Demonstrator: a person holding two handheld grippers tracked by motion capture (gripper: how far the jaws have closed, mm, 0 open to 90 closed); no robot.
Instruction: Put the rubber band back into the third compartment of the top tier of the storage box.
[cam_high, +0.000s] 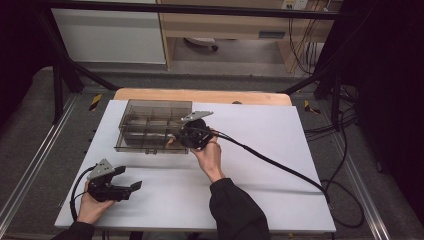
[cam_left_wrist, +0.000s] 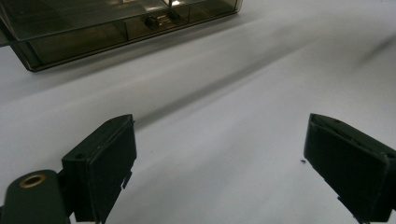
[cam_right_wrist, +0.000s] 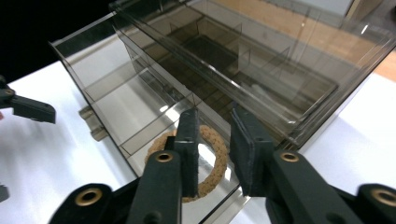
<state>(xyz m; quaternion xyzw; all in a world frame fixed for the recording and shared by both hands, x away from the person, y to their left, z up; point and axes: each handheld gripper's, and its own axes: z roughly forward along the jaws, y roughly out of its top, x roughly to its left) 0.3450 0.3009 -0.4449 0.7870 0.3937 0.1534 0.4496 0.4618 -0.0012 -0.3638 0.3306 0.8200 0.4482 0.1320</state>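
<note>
The right tongs (cam_right_wrist: 212, 154) hang over the near corner of the smoky clear compartment box (cam_right_wrist: 261, 70), jaws slightly parted. A cork ring (cam_right_wrist: 205, 163) lies flat in the corner compartment right under them; the left jaw stands over the ring's hole, and the pads do not seem to press on the cork. Judging by this, the step in hand is setting the ring into its cell, or letting it go there. The next move likely calls for lifting the tongs straight up and clear of the thin box wall just beyond the jaw tips, without dragging the ring along.

The left tongs (cam_left_wrist: 219, 158) rest well apart from the box, jaws spread wide over the bare white table (cam_left_wrist: 224, 84), holding nothing.

The right gripper view gives the ring and its cell. The high view gives the right tongs (cam_high: 192, 134) at the box's (cam_high: 150, 120) near right corner and the left tongs (cam_high: 117, 185) idle near the table's front edge. The left gripper view adds a small latch (cam_left_wrist: 159, 19) on the box's front wall.
</note>
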